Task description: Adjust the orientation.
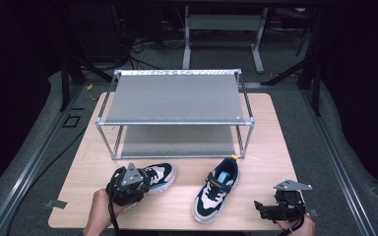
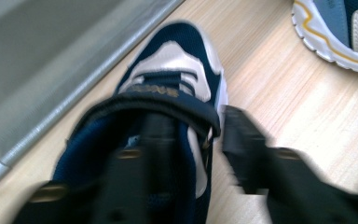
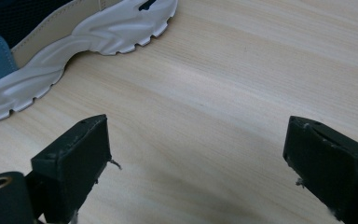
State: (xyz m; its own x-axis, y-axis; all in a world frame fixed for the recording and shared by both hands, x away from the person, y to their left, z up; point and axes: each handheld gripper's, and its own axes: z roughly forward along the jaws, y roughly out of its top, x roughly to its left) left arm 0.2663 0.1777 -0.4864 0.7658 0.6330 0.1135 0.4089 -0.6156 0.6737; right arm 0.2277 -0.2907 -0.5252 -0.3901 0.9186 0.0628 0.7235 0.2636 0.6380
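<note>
Two navy, cream and white sneakers lie on the wooden table (image 1: 256, 147). My left gripper (image 1: 144, 183) sits at the heel end of the left sneaker (image 1: 160, 175). In the left gripper view, one jaw is inside the left sneaker's (image 2: 177, 60) opening and the other is just outside its side wall. The left gripper (image 2: 196, 128) is open astride that wall, and the picture is blurred. The right sneaker (image 1: 217, 189) lies toe toward the front edge. My right gripper (image 1: 260, 209) is near the front right corner, open wide over bare wood (image 3: 198, 144), with the right sneaker's sole (image 3: 74, 42) off to one side.
A metal two-shelf rack (image 1: 177, 98) stands across the back half of the table, both shelves bare; its lower rail (image 2: 74, 88) runs close beside the left sneaker. Bare wood separates the sneakers from the rack. A dark floor with cables surrounds the table.
</note>
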